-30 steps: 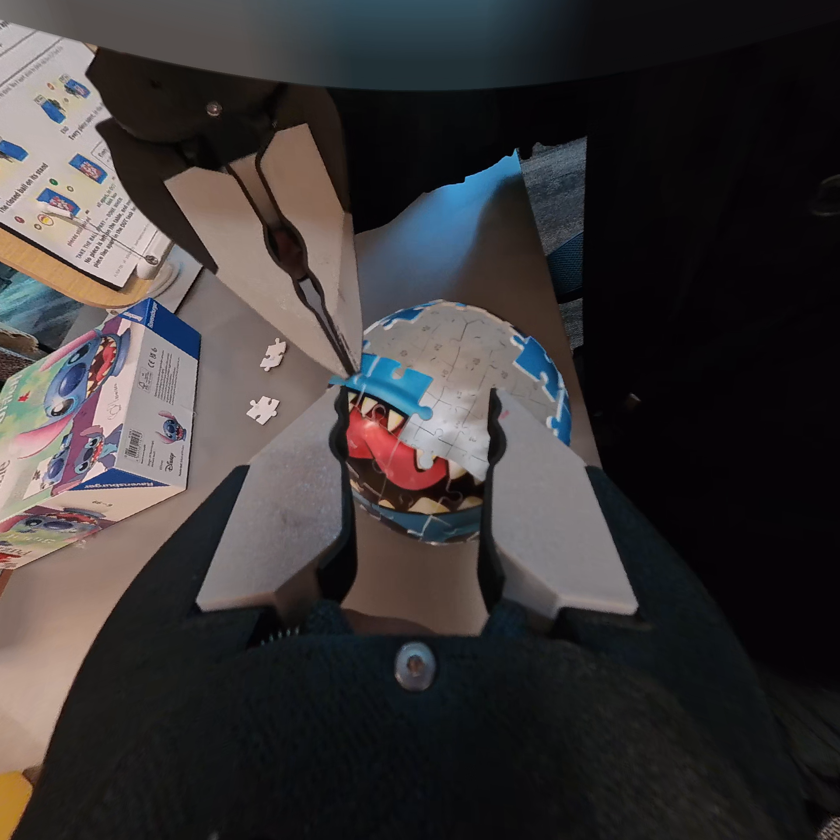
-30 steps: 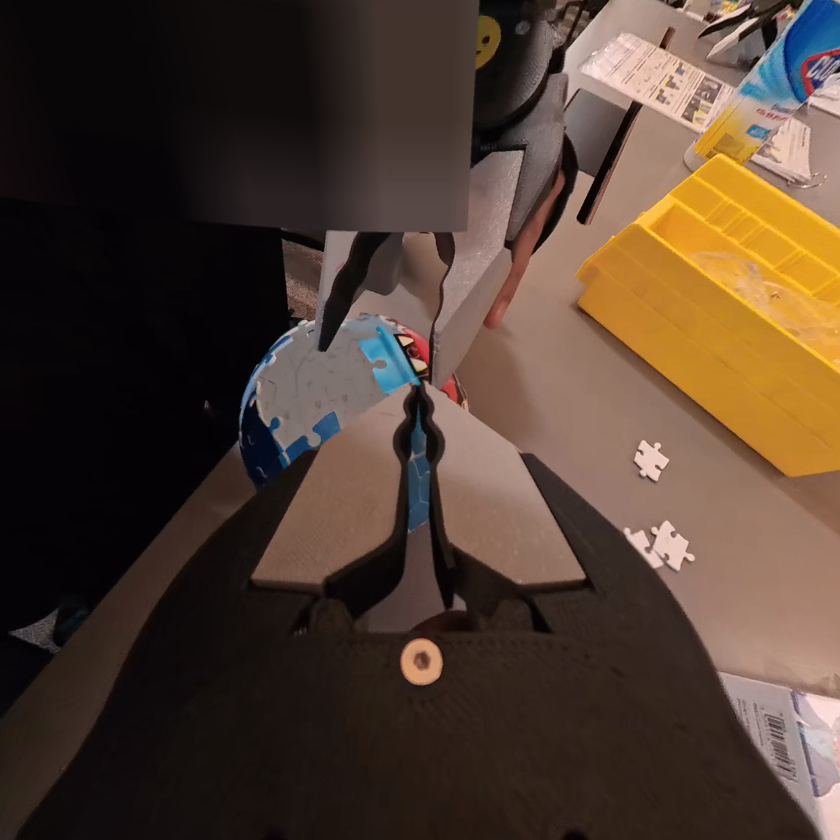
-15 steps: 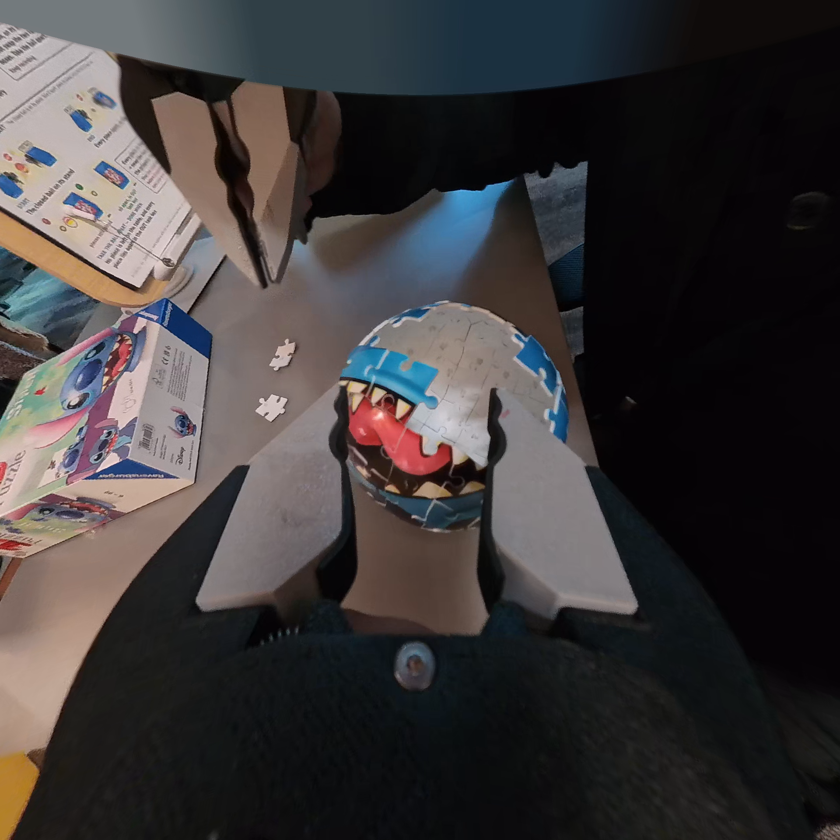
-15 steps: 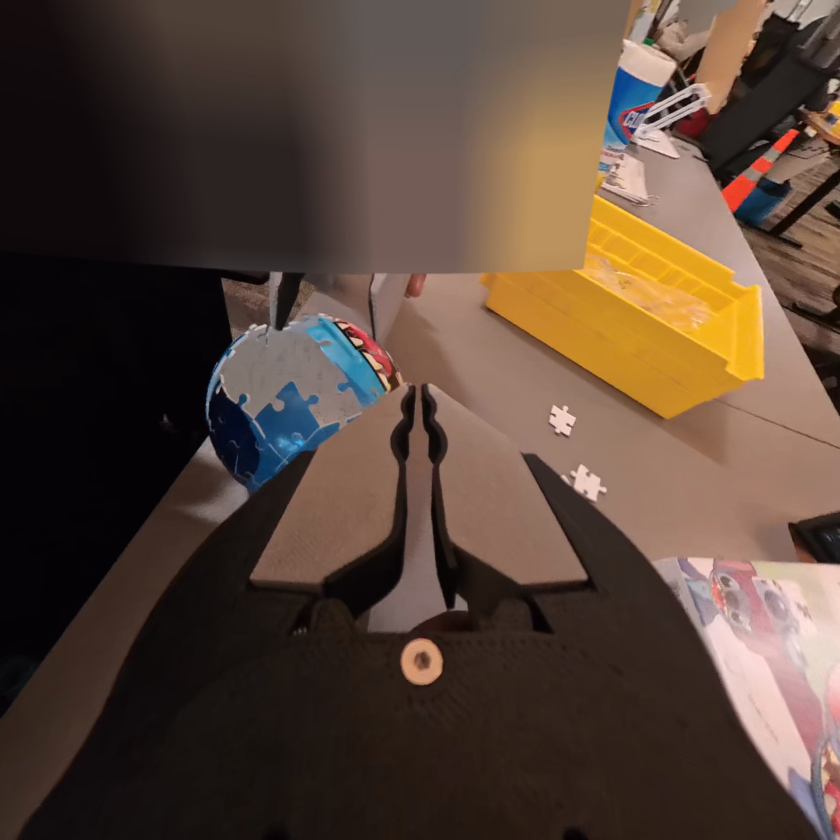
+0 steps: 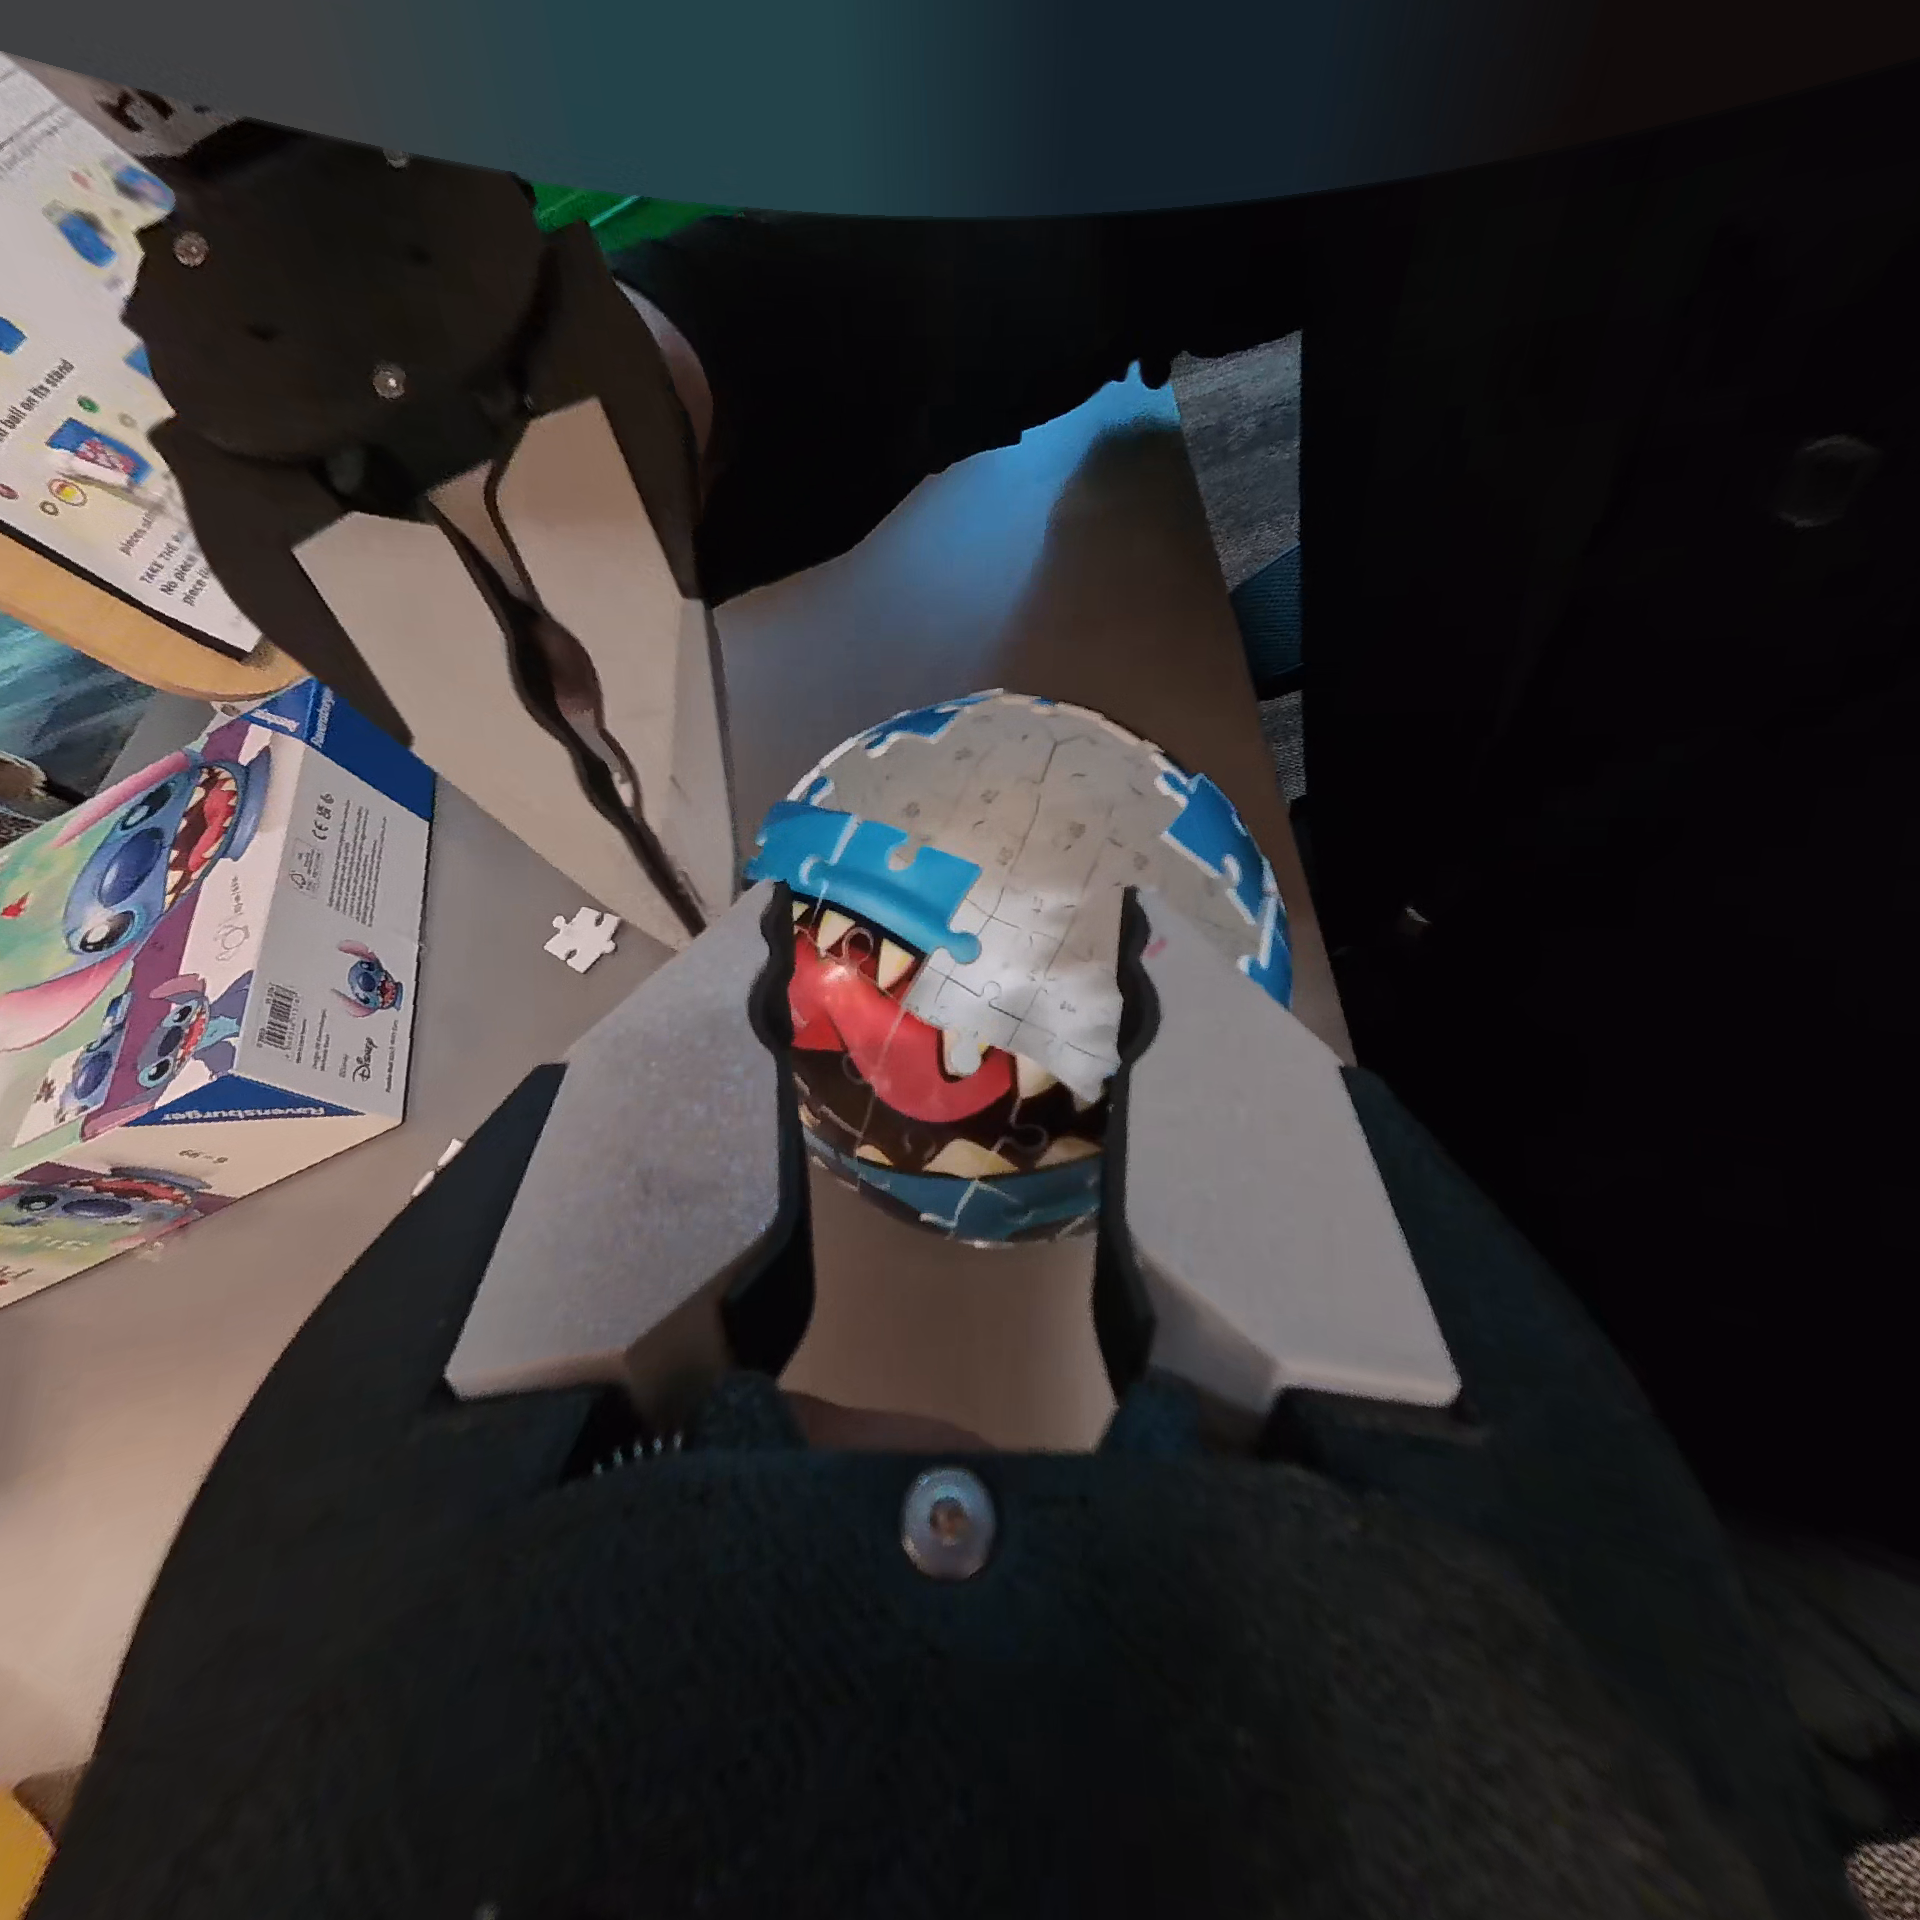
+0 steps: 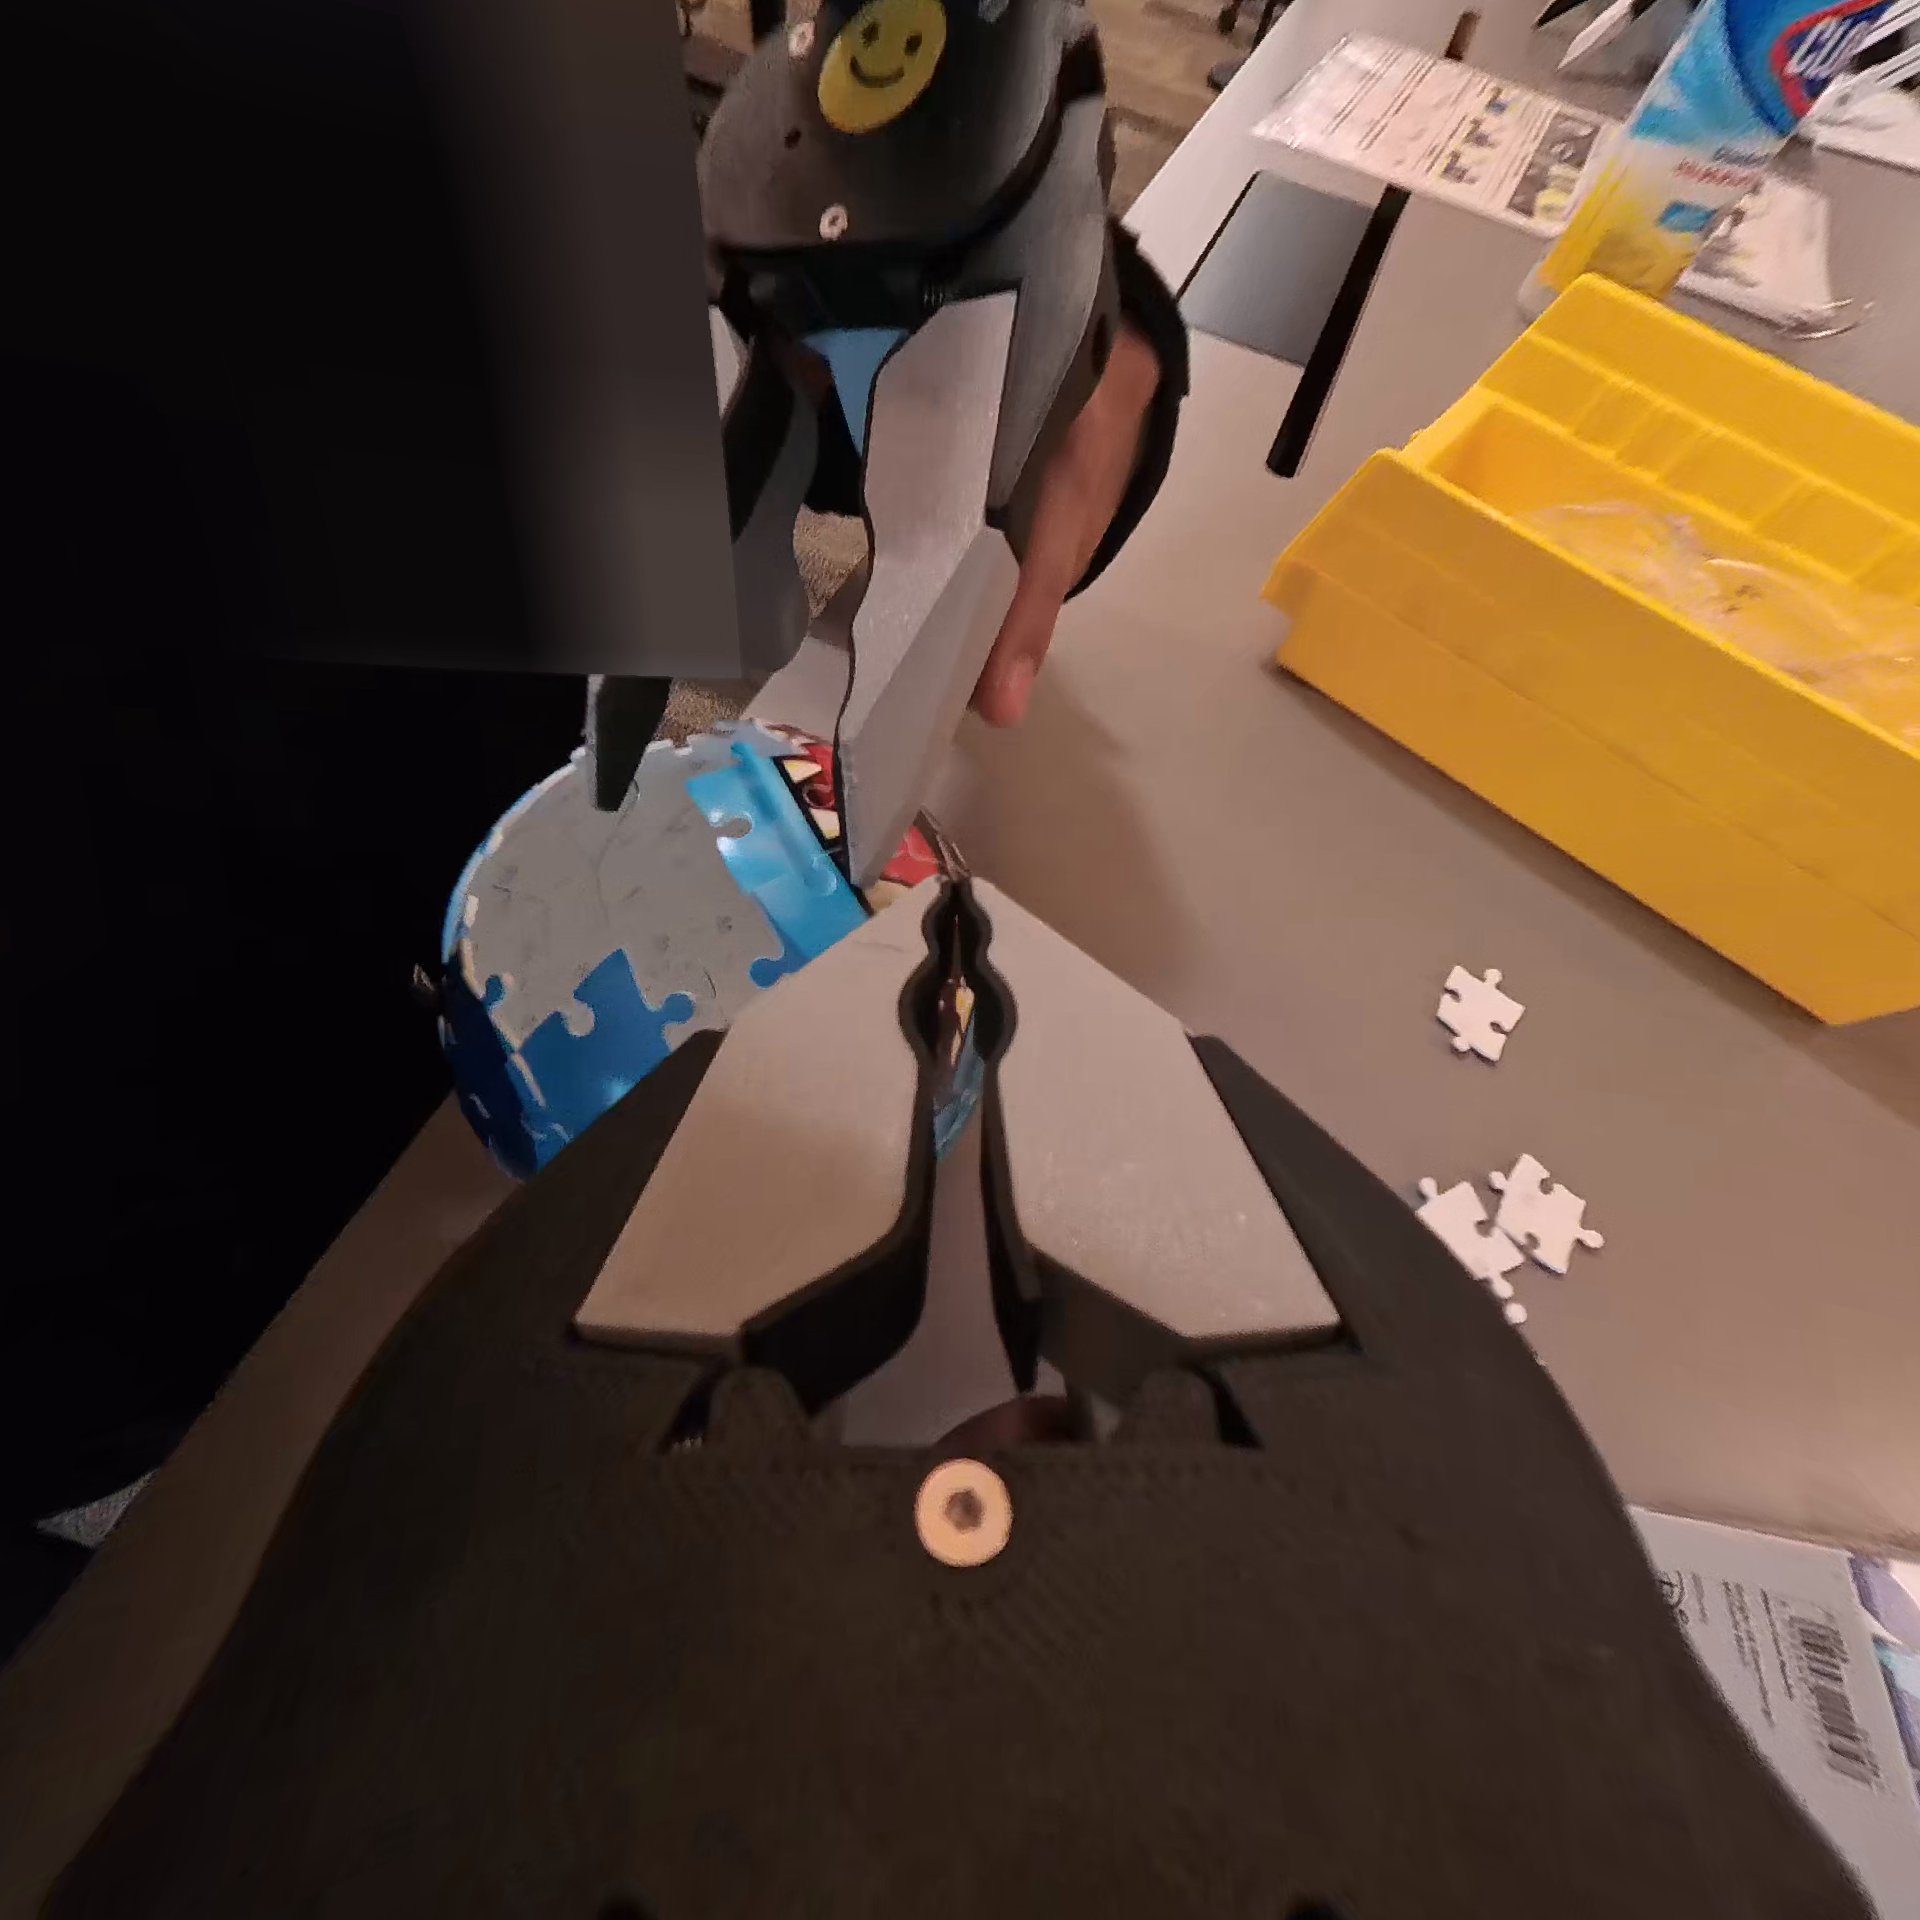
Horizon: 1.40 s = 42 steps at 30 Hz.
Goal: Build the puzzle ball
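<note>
The puzzle ball [image 5: 1039, 831], part blue, part grey piece backs, with a red toothed mouth, rests at the grey table's near edge. My left gripper [image 5: 951, 914] is shut on it, one finger on each side. In the right wrist view the ball [image 6: 613, 935] sits under the left gripper [image 6: 748, 826]. A blue piece [image 6: 769, 842] along the mouth's upper edge stands slightly proud of the ball. My right gripper [image 6: 951, 896] is shut with nothing seen between its jaws. Its tips [image 5: 694, 914] are at the ball's side, beside the left finger.
Loose white puzzle pieces [image 6: 1481, 1013] [image 6: 1507, 1226] lie on the table [image 6: 1195, 883]; one also shows in the left wrist view [image 5: 582, 935]. The puzzle box [image 5: 208, 935] and an instruction sheet [image 5: 62, 416] are nearby. A yellow bin [image 6: 1558, 644] stands behind a wipes container [image 6: 1704, 135].
The right gripper drew away from the ball half a second ago and has come back to its side, still shut. The left gripper kept holding the ball.
</note>
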### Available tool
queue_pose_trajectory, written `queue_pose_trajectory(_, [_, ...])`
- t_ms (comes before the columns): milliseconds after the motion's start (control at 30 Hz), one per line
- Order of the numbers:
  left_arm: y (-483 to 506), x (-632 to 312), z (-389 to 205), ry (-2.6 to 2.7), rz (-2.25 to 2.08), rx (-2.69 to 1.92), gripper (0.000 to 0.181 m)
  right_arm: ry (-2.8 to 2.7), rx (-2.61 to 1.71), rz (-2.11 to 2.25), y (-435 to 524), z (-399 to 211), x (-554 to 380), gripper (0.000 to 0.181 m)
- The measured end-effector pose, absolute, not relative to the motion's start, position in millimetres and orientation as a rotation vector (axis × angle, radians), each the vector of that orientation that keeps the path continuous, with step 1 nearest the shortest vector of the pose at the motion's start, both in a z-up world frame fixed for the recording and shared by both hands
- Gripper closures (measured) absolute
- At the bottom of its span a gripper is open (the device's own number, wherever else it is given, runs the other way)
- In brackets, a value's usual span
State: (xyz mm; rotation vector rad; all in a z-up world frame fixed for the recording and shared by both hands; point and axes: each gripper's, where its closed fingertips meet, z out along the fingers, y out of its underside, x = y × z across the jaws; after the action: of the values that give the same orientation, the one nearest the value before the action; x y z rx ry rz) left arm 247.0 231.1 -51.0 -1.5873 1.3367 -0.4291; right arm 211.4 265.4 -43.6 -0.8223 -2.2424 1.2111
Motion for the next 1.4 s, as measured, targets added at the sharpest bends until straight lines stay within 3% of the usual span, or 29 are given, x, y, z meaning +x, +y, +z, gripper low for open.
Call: queue_pose_trajectory(1400, [232,233,-39,1.261,-0.451,-1.563,0.121,-2.133,-0.845,1.164,287,-31,217,0.181])
